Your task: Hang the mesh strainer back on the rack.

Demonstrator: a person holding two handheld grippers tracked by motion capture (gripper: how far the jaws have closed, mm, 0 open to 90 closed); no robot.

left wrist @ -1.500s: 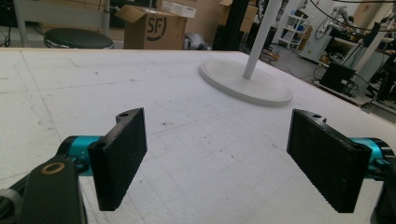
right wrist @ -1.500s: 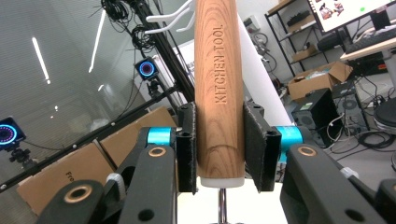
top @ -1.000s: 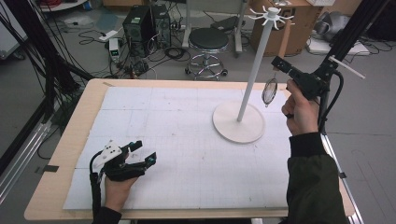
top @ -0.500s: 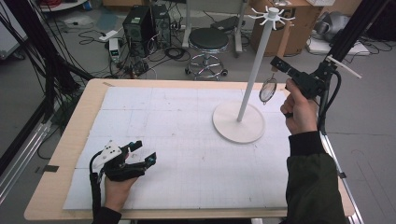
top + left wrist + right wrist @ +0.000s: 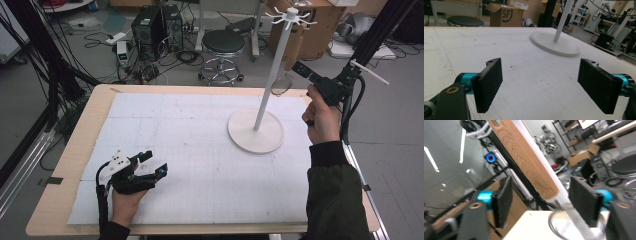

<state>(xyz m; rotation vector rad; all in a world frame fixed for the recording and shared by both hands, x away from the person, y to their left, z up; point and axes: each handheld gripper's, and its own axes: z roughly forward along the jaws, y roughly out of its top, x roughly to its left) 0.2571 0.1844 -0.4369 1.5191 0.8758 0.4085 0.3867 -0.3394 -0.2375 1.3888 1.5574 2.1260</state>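
Observation:
A white hook stand (image 5: 272, 70) rises from its round base (image 5: 255, 131) at the table's right. A skimmer with a wooden handle (image 5: 295, 50) and a wire loop (image 5: 281, 84) hangs from the stand's top hooks (image 5: 291, 15). My right gripper (image 5: 298, 67) is raised beside it. In the right gripper view its jaws have just been opening: the right gripper (image 5: 544, 200) stands open with the handle's lower end (image 5: 541, 182) between the pads, untouched. My left gripper (image 5: 156, 164) rests open on the mat at the front left, nothing between its jaws (image 5: 541, 85).
A white mat (image 5: 200, 150) covers the wooden table (image 5: 65, 200). The stand's base (image 5: 554, 43) lies ahead of the left gripper. Beyond the table stand a stool (image 5: 223, 42), computer cases (image 5: 155, 25) and cardboard boxes (image 5: 320, 30). Black frame posts (image 5: 380, 35) rise at the right.
The right gripper's jaws have spread apart off the wooden handle. The skimmer's wire loop has swung a little toward the pole. Both hands stayed put.

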